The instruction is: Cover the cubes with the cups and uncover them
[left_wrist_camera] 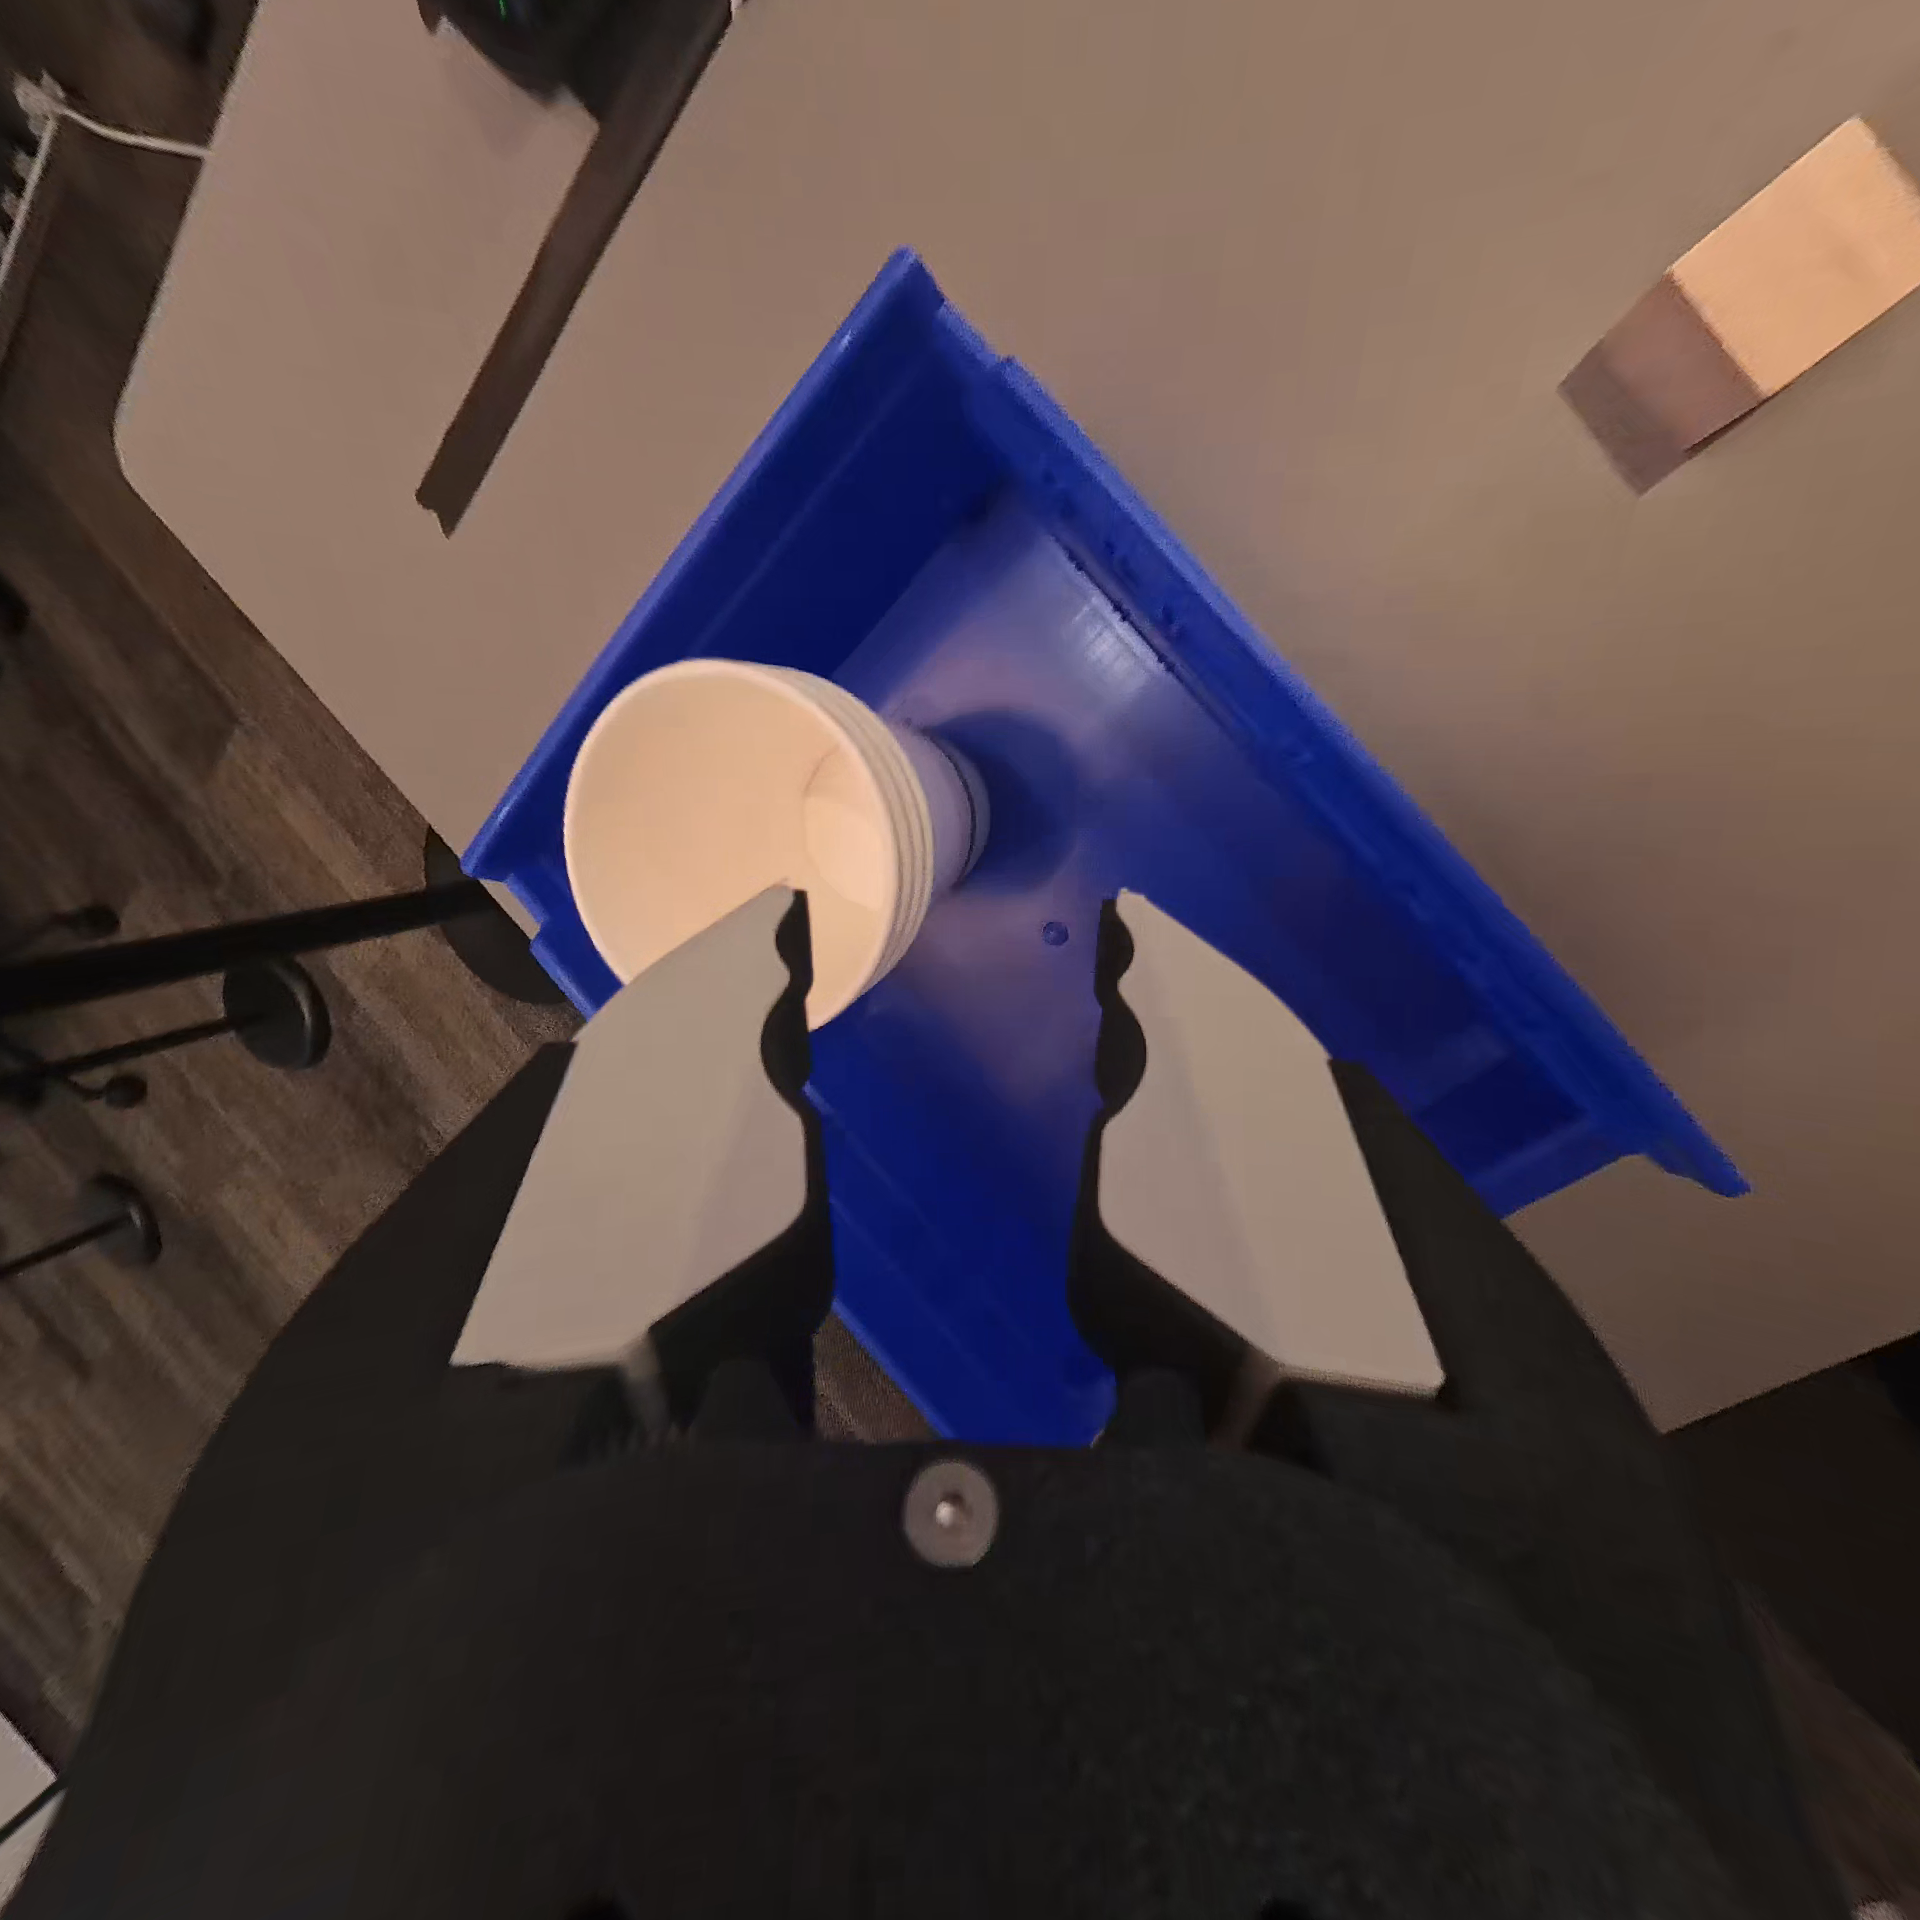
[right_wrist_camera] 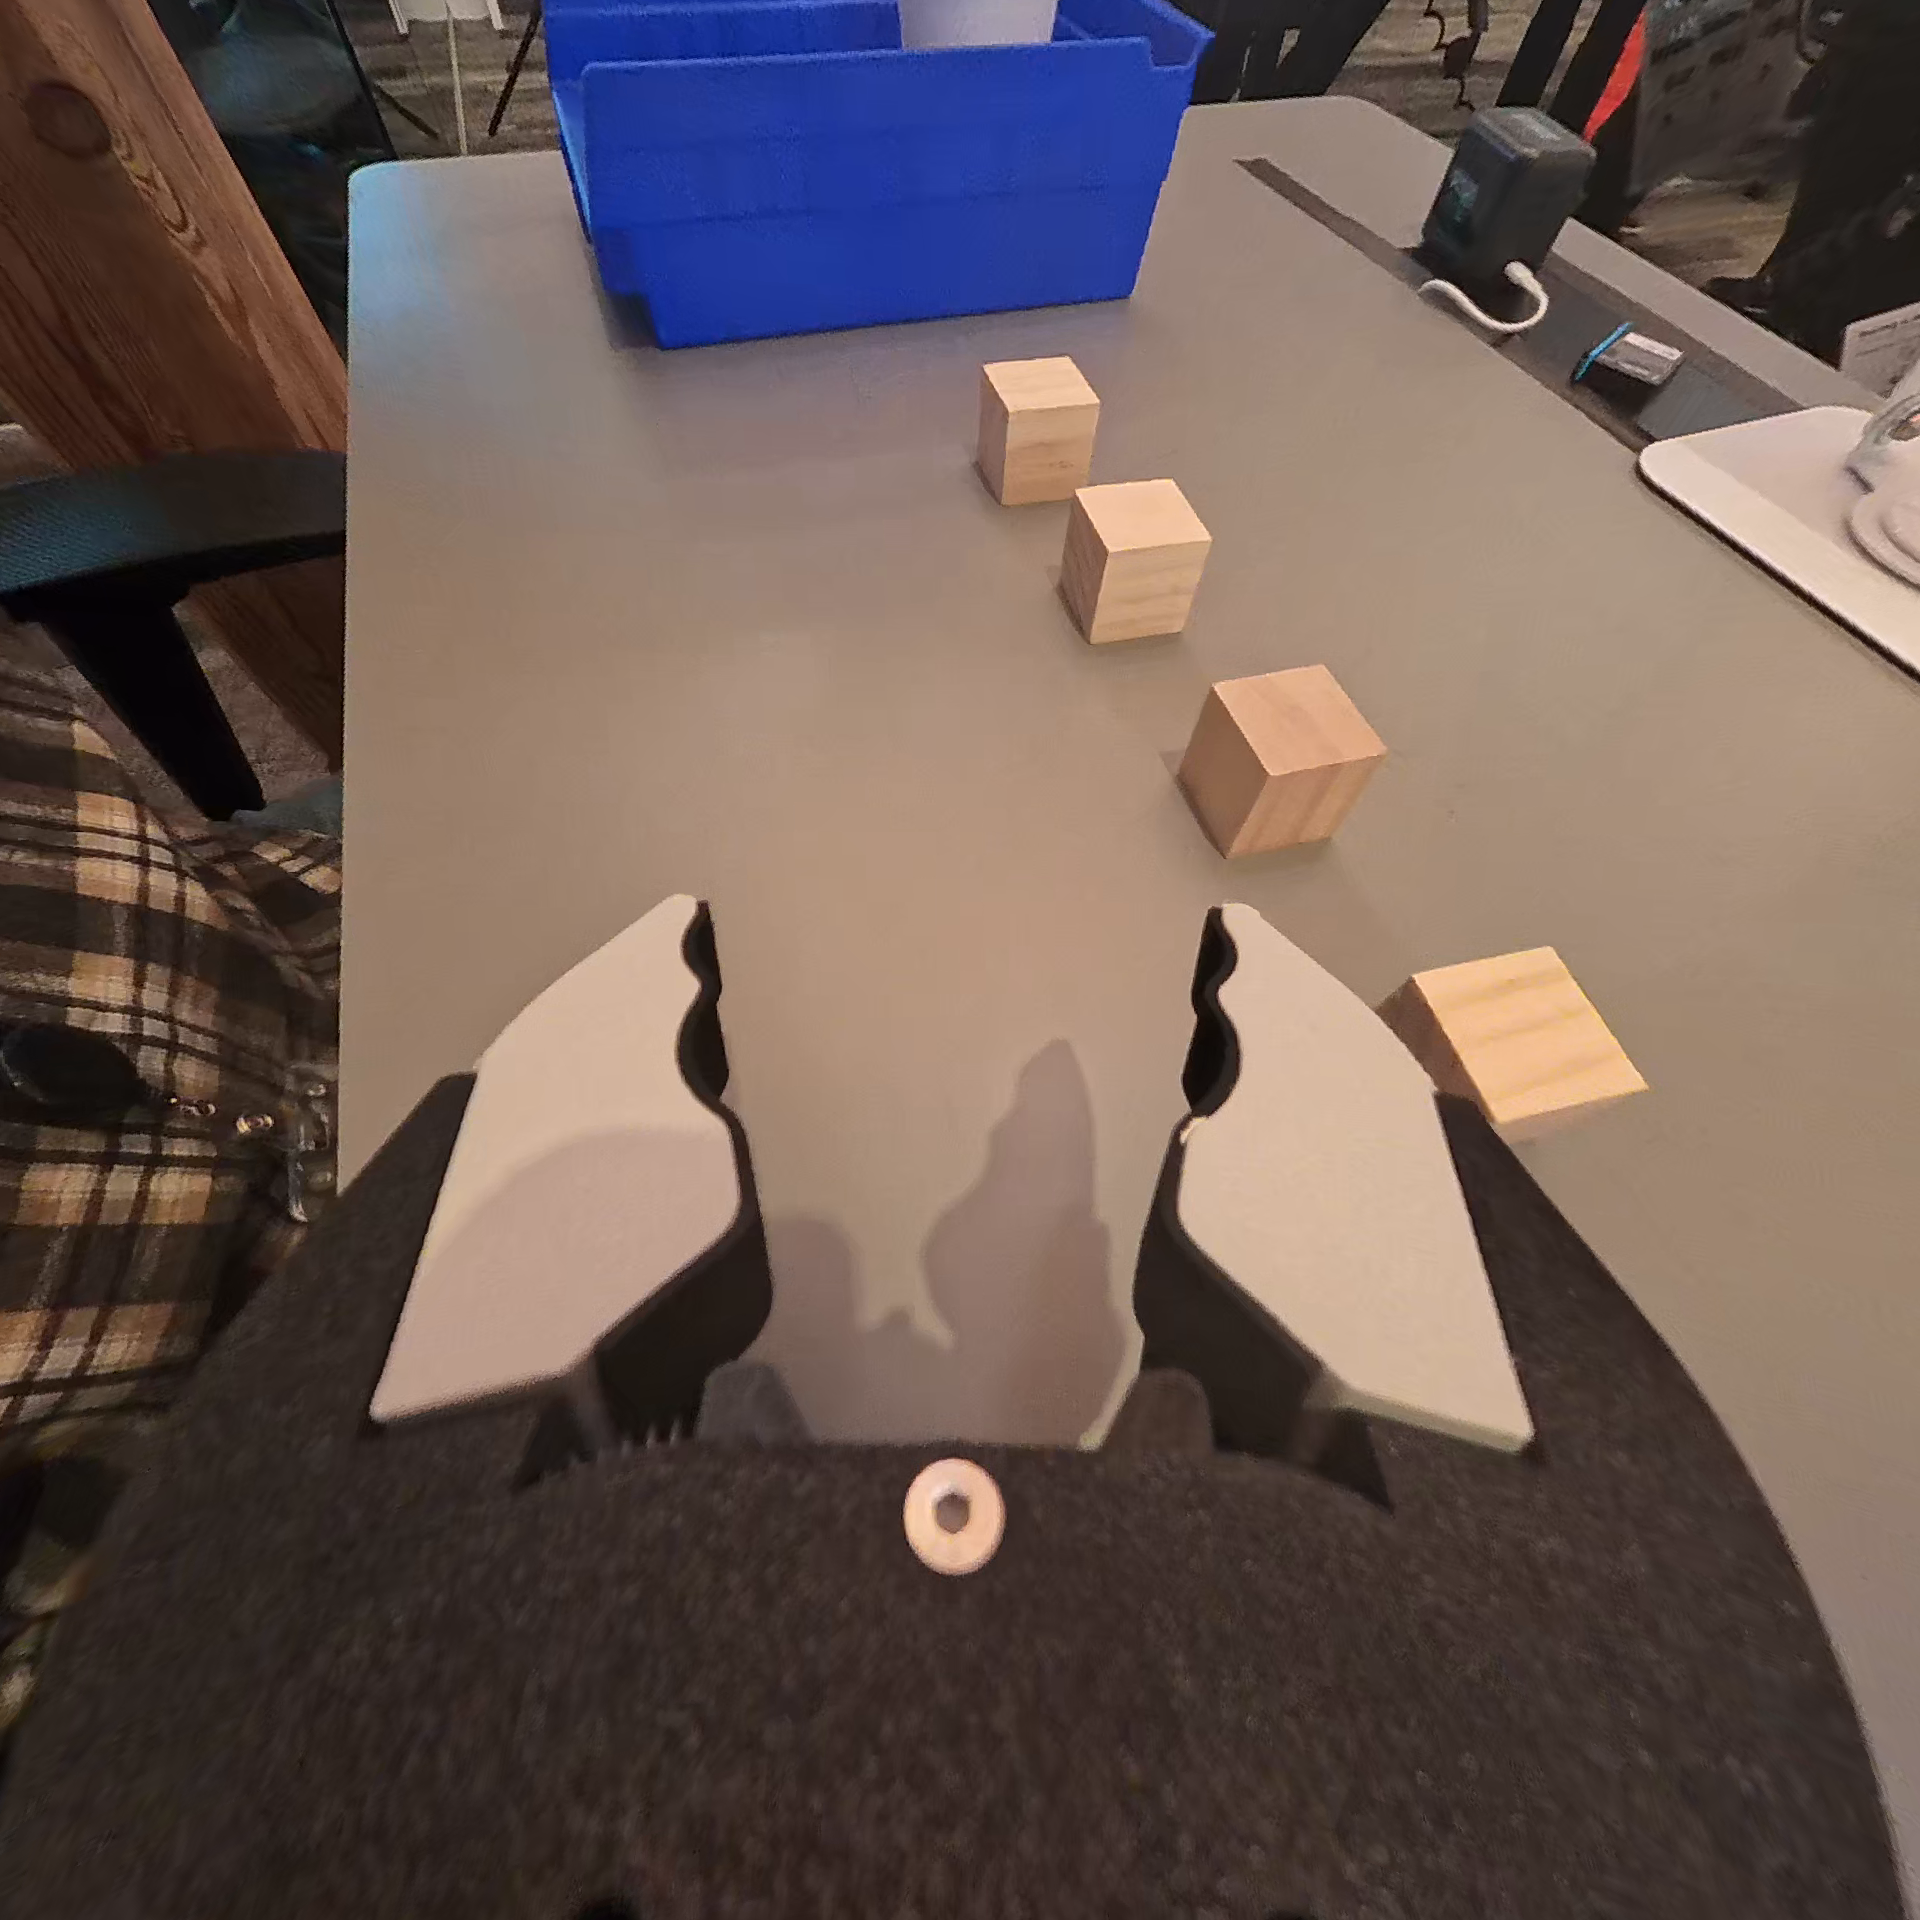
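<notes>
A stack of white paper cups [left_wrist_camera: 727, 831] stands in a blue bin [left_wrist_camera: 1299, 894]. My left gripper [left_wrist_camera: 951, 914] hangs open above the bin, looking down; its left finger overlaps the stack's rim in the picture and the jaws hold nothing. One wooden cube [left_wrist_camera: 1766, 312] lies on the table at the upper right of that view. In the right wrist view several wooden cubes run in a diagonal line: [right_wrist_camera: 1039, 428], [right_wrist_camera: 1138, 559], [right_wrist_camera: 1283, 758], [right_wrist_camera: 1517, 1034]. My right gripper [right_wrist_camera: 956, 914] is open and empty, low over the grey table [right_wrist_camera: 644, 665], left of the nearest cube. The blue bin [right_wrist_camera: 873, 197] stands at the far end.
A second table [left_wrist_camera: 343, 260] adjoins on the left, with a dark gap between. A black charger with a white cable [right_wrist_camera: 1496, 203], a white tray with glassware [right_wrist_camera: 1787, 499], a chair armrest [right_wrist_camera: 156, 540] and a plaid sleeve [right_wrist_camera: 135, 1039] border the table.
</notes>
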